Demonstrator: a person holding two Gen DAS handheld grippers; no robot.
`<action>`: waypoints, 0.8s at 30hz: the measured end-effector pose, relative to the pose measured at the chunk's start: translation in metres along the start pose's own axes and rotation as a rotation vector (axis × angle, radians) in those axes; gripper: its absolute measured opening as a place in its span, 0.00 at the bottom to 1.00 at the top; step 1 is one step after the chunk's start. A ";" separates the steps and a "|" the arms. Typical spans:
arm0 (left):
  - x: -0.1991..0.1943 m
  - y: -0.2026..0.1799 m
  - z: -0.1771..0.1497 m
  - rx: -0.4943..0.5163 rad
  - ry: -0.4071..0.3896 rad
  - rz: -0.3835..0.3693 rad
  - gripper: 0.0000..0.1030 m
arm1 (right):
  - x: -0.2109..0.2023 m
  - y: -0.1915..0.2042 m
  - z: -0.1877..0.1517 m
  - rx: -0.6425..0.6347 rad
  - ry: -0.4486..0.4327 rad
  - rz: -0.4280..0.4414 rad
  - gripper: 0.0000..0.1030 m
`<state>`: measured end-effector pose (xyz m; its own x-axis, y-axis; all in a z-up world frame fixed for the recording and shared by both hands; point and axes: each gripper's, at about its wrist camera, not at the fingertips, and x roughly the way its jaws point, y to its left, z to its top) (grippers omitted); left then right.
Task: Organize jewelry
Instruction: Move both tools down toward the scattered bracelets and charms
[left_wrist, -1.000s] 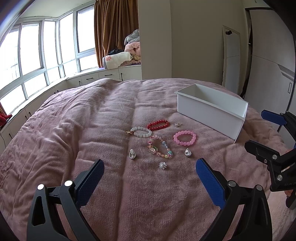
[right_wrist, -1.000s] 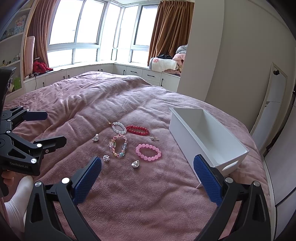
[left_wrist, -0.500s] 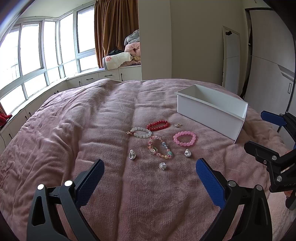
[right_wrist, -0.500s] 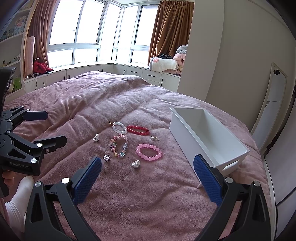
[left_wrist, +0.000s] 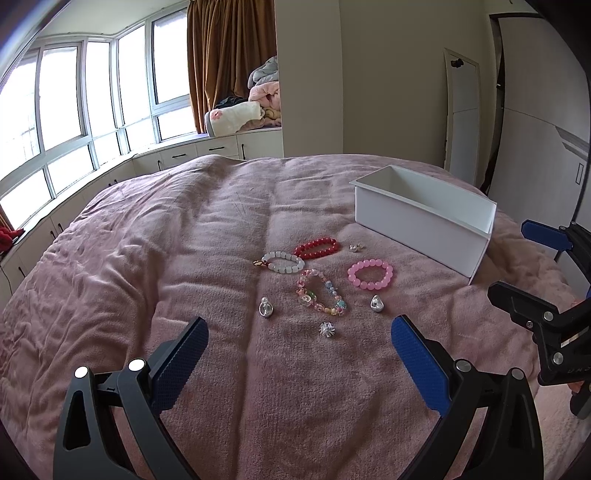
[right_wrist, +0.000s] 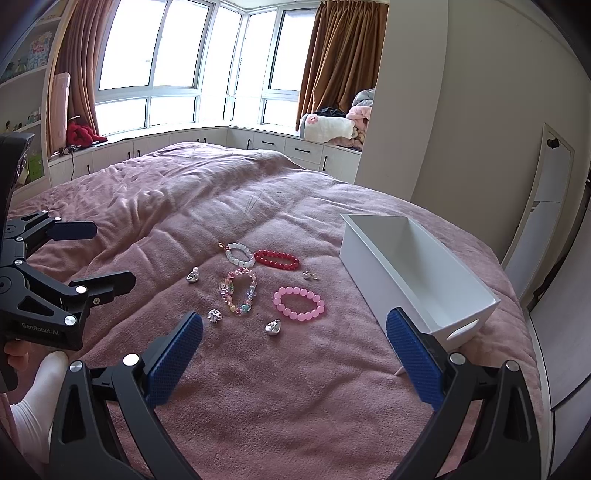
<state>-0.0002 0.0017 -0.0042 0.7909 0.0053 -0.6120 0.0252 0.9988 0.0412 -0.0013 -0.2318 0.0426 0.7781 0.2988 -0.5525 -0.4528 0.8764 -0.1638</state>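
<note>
On the pink blanket (left_wrist: 147, 280) of the bed, eight pieces of jewelry lie in one loose cluster beside a white rectangular bin (left_wrist: 421, 218). Four are beaded bracelets: a red bracelet (left_wrist: 316, 248), a white bracelet (left_wrist: 282, 262) with a small gold-and-red charm at its end, a pink bracelet (left_wrist: 370, 274), and a multicolored bracelet (left_wrist: 320, 292) in the middle. The red and white ones touch; the pink one sits apart, nearest the bin. Four are small silver pieces: a pearl-topped pendant (left_wrist: 265, 308) on the window side, a teardrop charm (left_wrist: 377, 303) just below the pink bracelet, a spiky ornament (left_wrist: 326, 329) closest to the claws, and a tiny piece (left_wrist: 355, 247) between the red bracelet and the bin, too small to identify. From the right wrist view the bin shows nothing inside.

Both claws hover short of the cluster. The left claw (left_wrist: 299, 354) is spread wide with nothing between its blue pads, and so is the right claw (right_wrist: 293, 345). Nothing lies between either claw and the jewelry.

Behind the bed, brown curtains (right_wrist: 332, 62) frame a bay window (right_wrist: 177, 59), and folded bedding (left_wrist: 255, 105) is piled on the window ledge.
</note>
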 end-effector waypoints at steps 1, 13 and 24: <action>0.000 0.000 0.000 -0.002 0.000 0.000 0.97 | 0.000 0.001 0.000 -0.003 0.001 0.001 0.96; 0.002 0.011 0.020 0.017 0.029 0.011 0.97 | 0.016 -0.008 0.017 0.043 0.011 -0.006 0.96; 0.014 0.016 0.047 0.041 0.102 0.050 0.97 | 0.042 -0.023 0.046 0.007 0.039 -0.021 0.96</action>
<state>0.0399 0.0160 0.0244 0.7253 0.0618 -0.6856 0.0144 0.9944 0.1048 0.0619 -0.2224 0.0605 0.7697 0.2652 -0.5807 -0.4334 0.8850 -0.1702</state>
